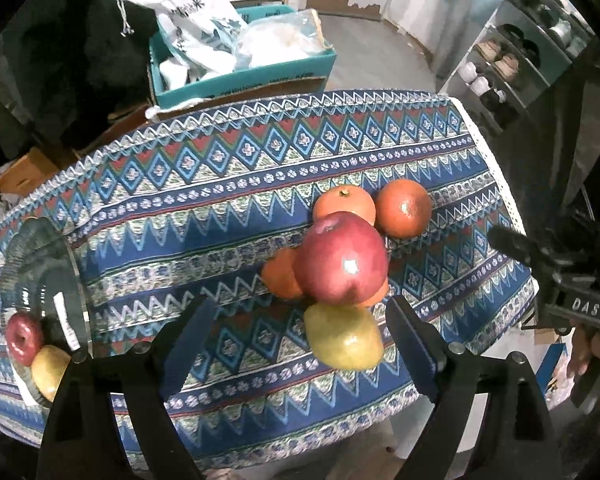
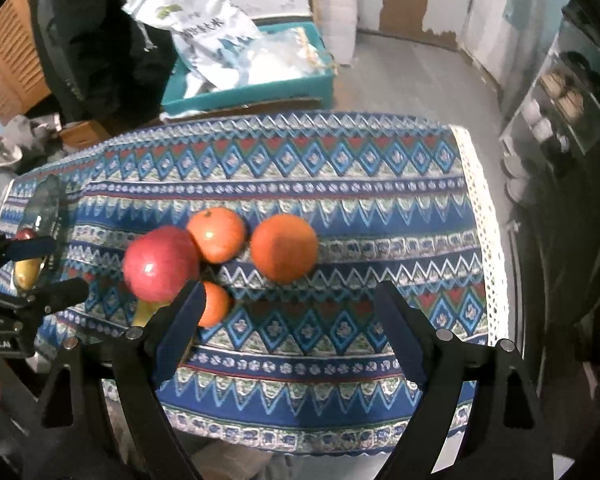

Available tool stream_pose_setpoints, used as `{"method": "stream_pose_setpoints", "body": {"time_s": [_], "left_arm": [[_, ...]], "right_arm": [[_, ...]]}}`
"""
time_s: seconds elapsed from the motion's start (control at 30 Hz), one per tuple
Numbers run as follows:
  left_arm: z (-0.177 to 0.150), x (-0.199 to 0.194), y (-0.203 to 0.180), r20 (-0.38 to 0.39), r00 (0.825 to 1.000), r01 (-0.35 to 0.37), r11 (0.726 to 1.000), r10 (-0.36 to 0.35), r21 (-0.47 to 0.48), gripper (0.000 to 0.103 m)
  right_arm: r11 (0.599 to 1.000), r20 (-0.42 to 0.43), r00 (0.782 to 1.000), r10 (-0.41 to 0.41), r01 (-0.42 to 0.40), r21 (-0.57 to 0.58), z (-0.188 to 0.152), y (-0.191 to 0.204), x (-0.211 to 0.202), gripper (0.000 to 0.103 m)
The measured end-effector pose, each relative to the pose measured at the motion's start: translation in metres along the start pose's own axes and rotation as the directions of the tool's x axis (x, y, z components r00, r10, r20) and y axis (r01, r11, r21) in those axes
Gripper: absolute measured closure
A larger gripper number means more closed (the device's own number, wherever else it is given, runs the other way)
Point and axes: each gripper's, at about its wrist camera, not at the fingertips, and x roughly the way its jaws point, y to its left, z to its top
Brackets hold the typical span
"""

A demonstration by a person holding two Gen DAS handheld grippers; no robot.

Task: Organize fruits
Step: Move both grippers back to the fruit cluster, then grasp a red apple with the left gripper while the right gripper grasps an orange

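Observation:
A red apple (image 1: 341,258) (image 2: 161,266) lies among three oranges (image 1: 404,209) (image 2: 284,248) on the patterned tablecloth (image 1: 220,216), with a yellow-green pear (image 1: 344,338) just in front of it. A glass bowl (image 1: 40,264) at the table's left end holds another red apple (image 1: 23,338) and a pear (image 1: 50,372). My left gripper (image 1: 300,320) is open and empty, its jaws on either side of the loose pear. My right gripper (image 2: 288,304) is open and empty over the cloth, right of the fruit pile; it also shows at the right edge of the left wrist view (image 1: 512,246).
A teal box (image 1: 244,76) with plastic bags stands on the floor behind the table. Shelves with jars (image 1: 512,64) stand at the right. The table's lace-trimmed right edge (image 2: 480,216) drops to the floor.

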Motion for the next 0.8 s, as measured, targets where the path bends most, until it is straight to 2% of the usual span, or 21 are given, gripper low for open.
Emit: {"method": "stream_pose_setpoints", "body": {"time_s": [0.2, 0.37, 0.8], "left_arm": [[0.012, 0.026, -0.006, -0.029, 0.999, 0.014, 1.000, -0.014, -0.023, 0.014], [0.018, 0.041, -0.012, -0.052, 0.996, 0.063, 0.996, -0.066, -0.057, 0.014], [0.024, 0.089, -0.022, -0.122, 0.991, 0.053, 0.996, -0.061, -0.071, 0.014]], "right_arm": [[1.000, -0.040, 0.999, -0.012, 0.013, 0.018, -0.006, -0.013, 0.017, 0.017], [0.999, -0.067, 0.998, -0.015, 0.018, 0.040, -0.011, -0.025, 0.028, 0.017], [0.998, -0.096, 0.995, -0.014, 0.020, 0.061, -0.013, -0.034, 0.044, 0.017]]}}
